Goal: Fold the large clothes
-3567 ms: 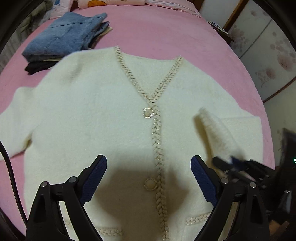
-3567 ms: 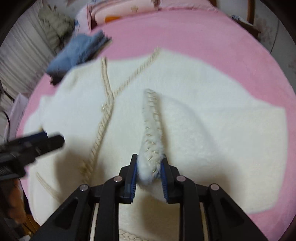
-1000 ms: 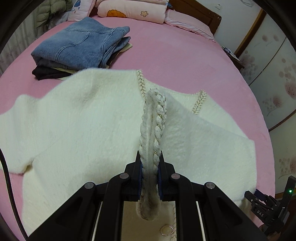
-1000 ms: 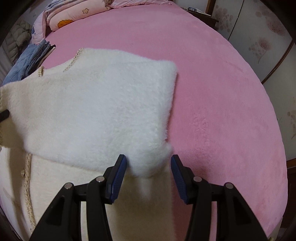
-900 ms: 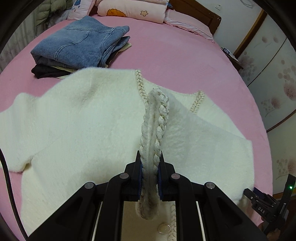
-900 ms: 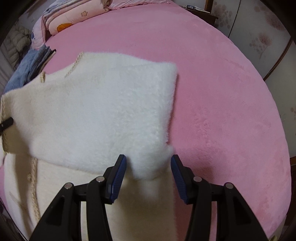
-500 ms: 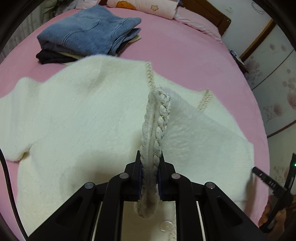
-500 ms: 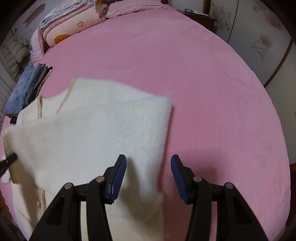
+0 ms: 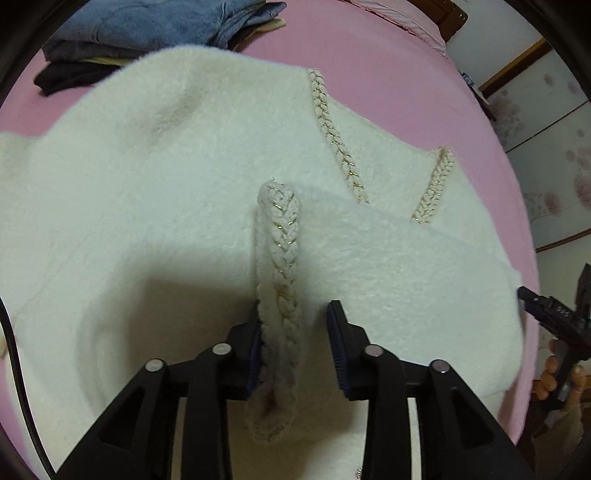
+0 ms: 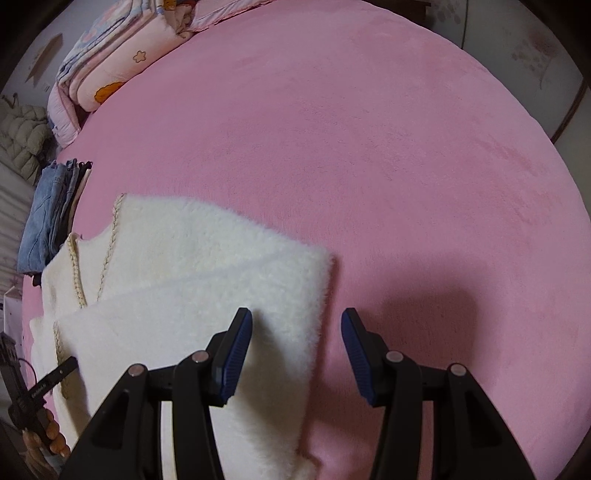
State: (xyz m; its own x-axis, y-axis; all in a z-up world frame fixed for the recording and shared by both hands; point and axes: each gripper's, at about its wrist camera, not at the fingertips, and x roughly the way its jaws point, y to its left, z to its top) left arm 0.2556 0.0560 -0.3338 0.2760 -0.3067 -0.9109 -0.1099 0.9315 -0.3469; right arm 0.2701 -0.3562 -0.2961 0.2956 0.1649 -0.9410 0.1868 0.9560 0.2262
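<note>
A fluffy cream cardigan point(image 9: 147, 184) with braided trim lies face up on the pink bed point(image 10: 369, 147). One sleeve point(image 9: 406, 280) is folded across its front. The sleeve's braided cuff point(image 9: 282, 258) stands between the jaws of my left gripper point(image 9: 295, 314). Those jaws are opening: the cuff leans on the left pad and the right pad is clear of it. My right gripper point(image 10: 297, 321) is open and holds nothing. It hovers over the cardigan's point(image 10: 203, 266) outer folded edge, its right finger above bare bed.
Folded jeans and dark clothes point(image 9: 147, 26) are stacked beyond the cardigan's shoulder. Rolled quilts point(image 10: 122, 62) lie at the head of the bed. Pink bed surface stretches to the right of the cardigan. Floral-papered wall panels point(image 9: 554, 110) stand beyond the bed's edge.
My left gripper sank toward the cardigan and its jaws parted from the braided cuff. My right gripper slid right, off the folded sleeve to the cardigan's edge, staying open.
</note>
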